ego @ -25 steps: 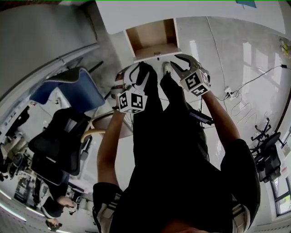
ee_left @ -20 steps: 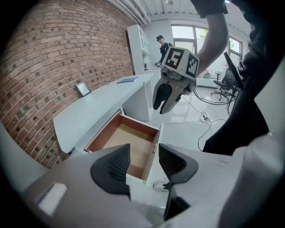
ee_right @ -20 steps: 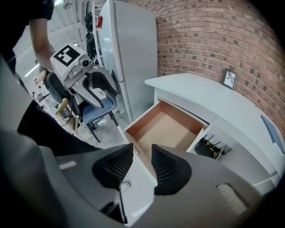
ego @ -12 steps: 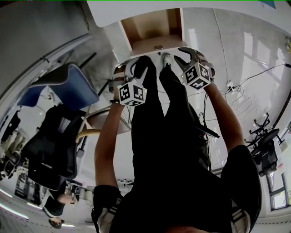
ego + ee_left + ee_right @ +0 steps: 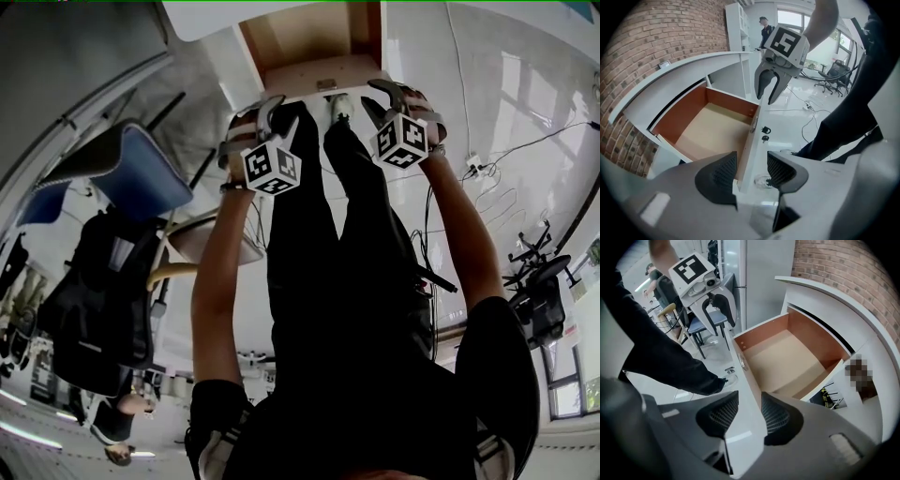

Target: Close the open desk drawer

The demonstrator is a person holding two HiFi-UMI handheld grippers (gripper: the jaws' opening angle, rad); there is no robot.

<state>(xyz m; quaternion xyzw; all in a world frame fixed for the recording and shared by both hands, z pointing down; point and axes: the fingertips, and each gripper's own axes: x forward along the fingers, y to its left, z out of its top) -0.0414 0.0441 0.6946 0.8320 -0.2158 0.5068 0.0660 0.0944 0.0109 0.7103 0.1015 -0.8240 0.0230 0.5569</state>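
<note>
Drawer [image 5: 319,42] stands pulled out from the desk [image 5: 689,70], and both tongs have dropped astride its front [image 5: 746,385], left gripper [image 5: 750,171] gaping, right gripper [image 5: 745,416] opening wider, seemingly poised to push.

An open drawer [image 5: 314,37] with a brown inside sits at the top middle. The left gripper [image 5: 270,103] is at its white front edge. The right gripper [image 5: 382,90] is there too, and its jaws are opening round that edge. A blue chair [image 5: 141,169] stands at the left.
</note>
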